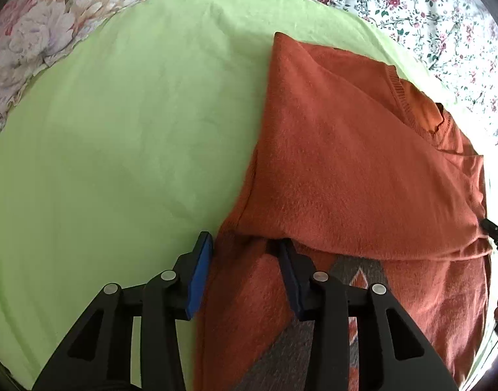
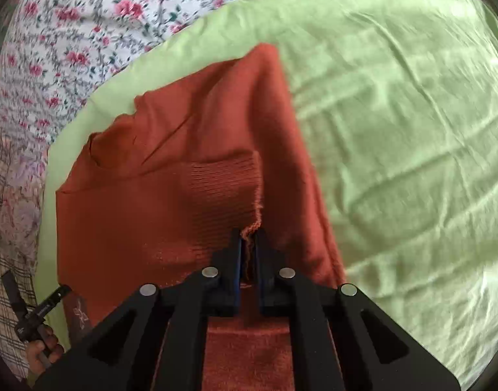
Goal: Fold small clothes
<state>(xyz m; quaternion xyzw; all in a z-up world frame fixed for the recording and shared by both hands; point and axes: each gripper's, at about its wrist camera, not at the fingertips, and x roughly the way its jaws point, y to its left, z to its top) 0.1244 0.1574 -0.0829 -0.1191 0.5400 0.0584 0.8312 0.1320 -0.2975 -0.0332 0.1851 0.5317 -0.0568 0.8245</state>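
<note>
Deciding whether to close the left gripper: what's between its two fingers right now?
In the left wrist view, the open left gripper straddles the orange sweater: only a strip of its side edge lies between the blue pads, over the green sheet.

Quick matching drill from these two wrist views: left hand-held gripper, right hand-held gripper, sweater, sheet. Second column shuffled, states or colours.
Column 1:
1. left hand-held gripper
2. right hand-held gripper
3. sweater
4. sheet

Column 2:
a. light green, spread under the garment
b. shut on a ribbed knit edge
c. rust orange, partly folded
d. open, fingers astride the garment's edge

Pairs: 1-d, 2-b, 3-c, 4-a
</note>
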